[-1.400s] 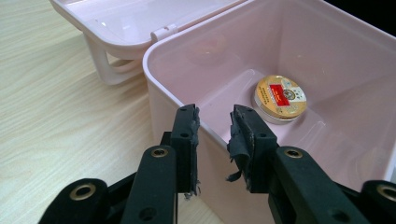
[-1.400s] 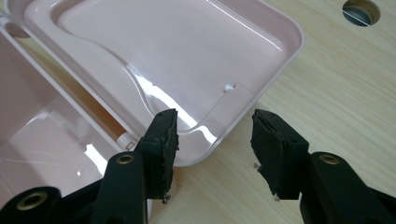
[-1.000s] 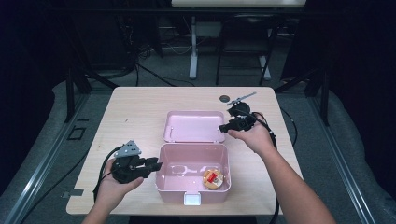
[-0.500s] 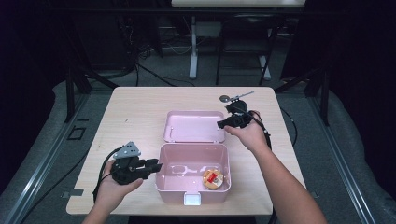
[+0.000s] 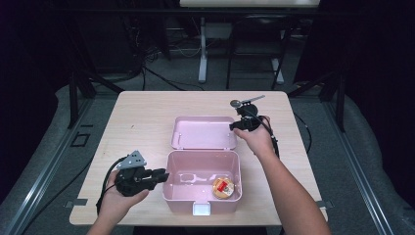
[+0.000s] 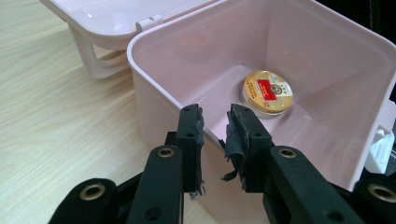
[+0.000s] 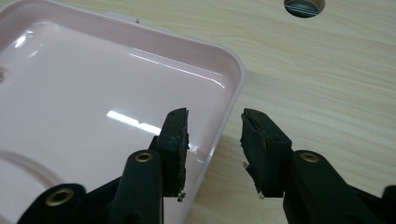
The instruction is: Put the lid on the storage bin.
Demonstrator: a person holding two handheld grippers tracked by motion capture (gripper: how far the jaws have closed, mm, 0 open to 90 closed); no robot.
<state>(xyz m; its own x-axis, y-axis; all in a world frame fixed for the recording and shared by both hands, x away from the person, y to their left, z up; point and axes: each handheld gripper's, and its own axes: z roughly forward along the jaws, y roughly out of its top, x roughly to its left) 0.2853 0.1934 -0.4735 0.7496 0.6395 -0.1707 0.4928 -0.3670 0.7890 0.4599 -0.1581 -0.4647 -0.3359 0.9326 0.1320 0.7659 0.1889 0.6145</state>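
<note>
Item: pink plastic box point(image 5: 201, 182), hinged lid point(image 5: 203, 132) thrown open flat on the far side, standing at the near middle of our wooden table point(image 5: 142, 117).

Handling, as we judge it: a thin moulded shell, light and stiff, glossy enough to slip under rubber pads. It will slide on the table if pushed from one side. We would take the lid by its right rim, and steady the box by its left wall.

Contents: one round tin point(image 6: 267, 91), gold top with a red label, lying in the near right corner of the box. The print on the label is too small for us to read. No other writing visible.

Tools: left gripper point(image 6: 215, 122), jaws just been closing, now straddling the left wall of the box; a gap shows at the pads, so not yet clamped. Right gripper point(image 7: 215, 128), jaws likewise just been closing, set across the lid's right edge with clear space either side, holding nothing.

Also present: a small dark round object point(image 5: 235, 104) at the far right of the table, identity uncertain.
</note>
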